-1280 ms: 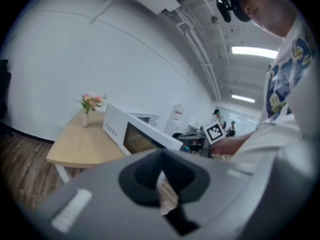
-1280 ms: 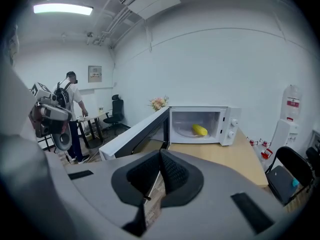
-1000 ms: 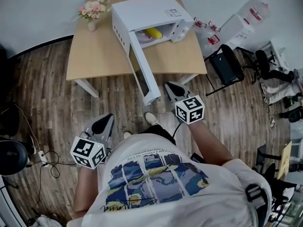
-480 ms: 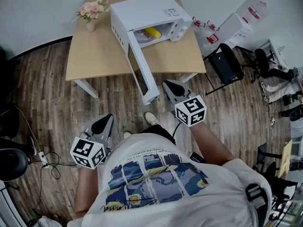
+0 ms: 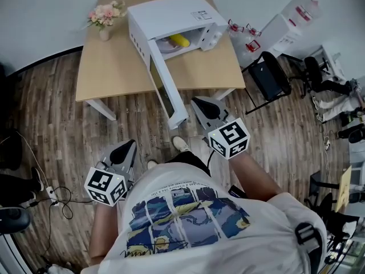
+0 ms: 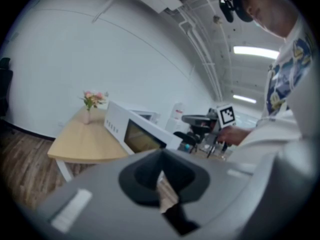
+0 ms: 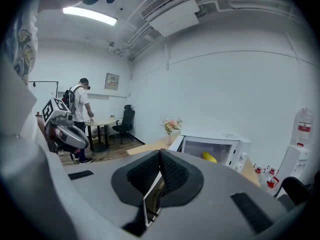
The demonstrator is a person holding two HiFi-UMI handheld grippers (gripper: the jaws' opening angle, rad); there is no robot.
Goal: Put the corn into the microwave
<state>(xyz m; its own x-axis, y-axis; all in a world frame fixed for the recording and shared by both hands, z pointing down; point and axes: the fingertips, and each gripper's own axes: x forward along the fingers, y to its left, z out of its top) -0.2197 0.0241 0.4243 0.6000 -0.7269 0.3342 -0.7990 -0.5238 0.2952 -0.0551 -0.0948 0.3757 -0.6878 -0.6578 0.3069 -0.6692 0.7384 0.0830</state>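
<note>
A yellow corn [image 5: 180, 40] lies on a plate inside the white microwave [image 5: 171, 13] on the wooden table [image 5: 114, 67]. The microwave's door [image 5: 165, 90] hangs wide open toward me. My right gripper [image 5: 198, 102] is shut and empty, its tips just right of the door's free edge. Lower left, my left gripper [image 5: 129, 147] is held over the floor, shut with nothing in it. In the right gripper view the corn [image 7: 209, 157] shows in the open cavity beyond the closed pads [image 7: 167, 171]. The left gripper view shows the door [image 6: 142, 136] from the side.
A vase of pink flowers [image 5: 102, 17] stands on the table's far left corner. A black chair [image 5: 271, 76] and white containers [image 5: 291, 21] stand to the right of the table. Cables [image 5: 51, 193] lie on the floor at left. A person [image 7: 82, 109] stands far off.
My right gripper has risen and moved closer to the door's free edge. The left gripper has stayed put. The corn and the door have not moved.
</note>
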